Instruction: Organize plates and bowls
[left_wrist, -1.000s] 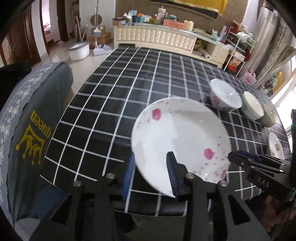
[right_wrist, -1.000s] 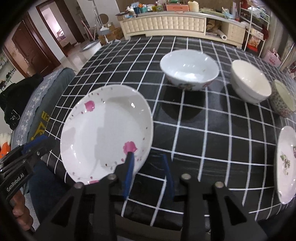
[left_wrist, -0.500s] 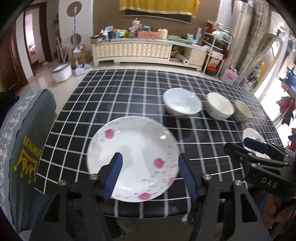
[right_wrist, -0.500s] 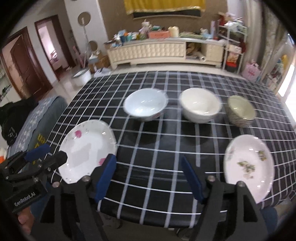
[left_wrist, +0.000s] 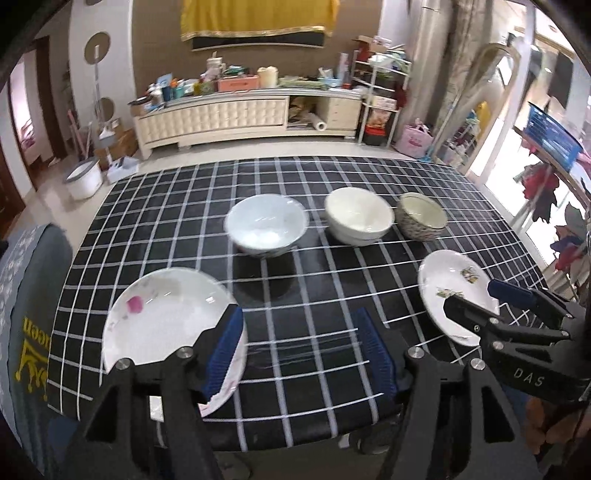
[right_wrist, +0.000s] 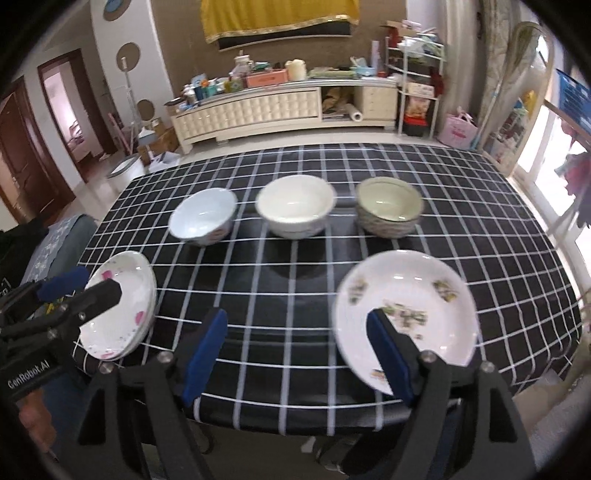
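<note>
On the black checked tablecloth (left_wrist: 295, 295) a pink-flowered plate (left_wrist: 162, 317) (right_wrist: 118, 306) lies at the front left and a green-flowered plate (left_wrist: 454, 291) (right_wrist: 406, 310) at the front right. Behind them stand a white-blue bowl (left_wrist: 266, 225) (right_wrist: 203, 216), a cream bowl (left_wrist: 358, 216) (right_wrist: 295, 210) and a patterned bowl (left_wrist: 421, 216) (right_wrist: 389, 210) in a row. My left gripper (left_wrist: 299, 350) (right_wrist: 74, 291) hangs open over the front edge, its left finger crossing the pink plate in view. My right gripper (right_wrist: 299, 352) (left_wrist: 509, 306) is open too, its right finger in front of the green plate. Neither holds anything.
A chair with a grey cover (left_wrist: 29, 332) printed in yellow stands at the table's left side. A long cream cabinet (left_wrist: 221, 114) and shelves fill the back wall, and a white bucket (left_wrist: 83, 179) sits on the floor. A person's hand (right_wrist: 33, 417) shows at the lower left.
Both grippers stood narrow at the pink-flowered plate's rim. They have opened wide and drawn back and up, and the plate now lies on the table at the left.
</note>
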